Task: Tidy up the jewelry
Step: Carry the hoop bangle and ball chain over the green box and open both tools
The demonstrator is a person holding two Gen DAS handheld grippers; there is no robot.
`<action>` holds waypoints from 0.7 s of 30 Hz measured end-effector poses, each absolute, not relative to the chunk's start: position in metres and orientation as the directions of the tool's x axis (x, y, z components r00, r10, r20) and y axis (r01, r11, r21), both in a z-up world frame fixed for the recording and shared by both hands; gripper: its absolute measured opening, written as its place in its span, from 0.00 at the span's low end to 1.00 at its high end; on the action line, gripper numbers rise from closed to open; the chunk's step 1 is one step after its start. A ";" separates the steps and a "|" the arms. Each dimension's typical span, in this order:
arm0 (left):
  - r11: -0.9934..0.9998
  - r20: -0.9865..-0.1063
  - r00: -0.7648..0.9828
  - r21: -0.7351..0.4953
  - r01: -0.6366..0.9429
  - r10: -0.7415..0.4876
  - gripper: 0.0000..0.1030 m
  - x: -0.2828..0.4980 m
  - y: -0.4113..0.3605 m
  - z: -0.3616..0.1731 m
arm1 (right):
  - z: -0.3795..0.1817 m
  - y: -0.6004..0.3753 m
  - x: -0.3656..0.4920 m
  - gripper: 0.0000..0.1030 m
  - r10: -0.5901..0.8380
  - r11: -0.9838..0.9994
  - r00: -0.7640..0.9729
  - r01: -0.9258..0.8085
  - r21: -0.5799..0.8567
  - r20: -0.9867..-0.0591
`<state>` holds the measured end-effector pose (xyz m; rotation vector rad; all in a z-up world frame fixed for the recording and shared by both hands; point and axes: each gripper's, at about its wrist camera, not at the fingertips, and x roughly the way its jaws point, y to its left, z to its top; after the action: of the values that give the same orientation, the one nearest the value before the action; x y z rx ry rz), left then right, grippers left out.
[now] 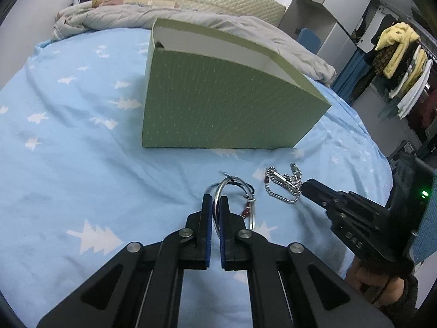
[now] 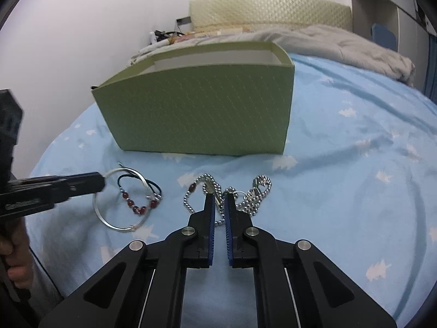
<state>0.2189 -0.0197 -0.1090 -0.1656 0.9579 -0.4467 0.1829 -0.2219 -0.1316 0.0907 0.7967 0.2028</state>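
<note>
Two hand-held grippers work low over a blue bedsheet [image 1: 68,142] printed with white trees, in front of an open green box [image 1: 218,104].

Left gripper [image 1: 215,205]: the fingers are narrowed onto the rim of a silver bangle [image 2: 120,205], which passes between the blue pads in the left wrist view; the right wrist view shows the fingertip meeting the bangle's far-left edge. The grip appears to be a pinch on the wire, though whether the pads press it firmly cannot be told. A black cord bracelet with red beads [image 2: 139,202] lies inside and across the bangle, just ahead and right of the left fingers.

Right gripper [image 2: 220,205]: the fingers stand close together with a narrow gap, and strands of a silver ball chain [image 2: 210,188] run between the tips. Whether the chain is clamped or merely straddled cannot be told. A clasp cluster [image 2: 259,188] lies just right of these fingers.

Both pieces rest on the sheet, just short of the box, which stands directly beyond both sets of fingers.

Hazards, as judged:
- The thin bangle could pivot or slip from the pads on lifting.
- The beaded cord could snag on the bangle and be dragged along.
- The chain could slide out, or trail and catch the box's near wall, since much of it hangs loose.
</note>
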 end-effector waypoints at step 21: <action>0.893 -0.751 0.488 -0.332 0.305 -0.446 0.01 0.225 -0.022 -0.108 | -0.134 -0.214 0.196 0.04 0.194 0.980 0.664 -0.168 0.108 -0.722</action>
<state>0.2253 -0.0222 -0.1078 -0.1617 0.9583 -0.4587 0.1960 -0.2140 -0.1343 0.0332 0.8196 0.2046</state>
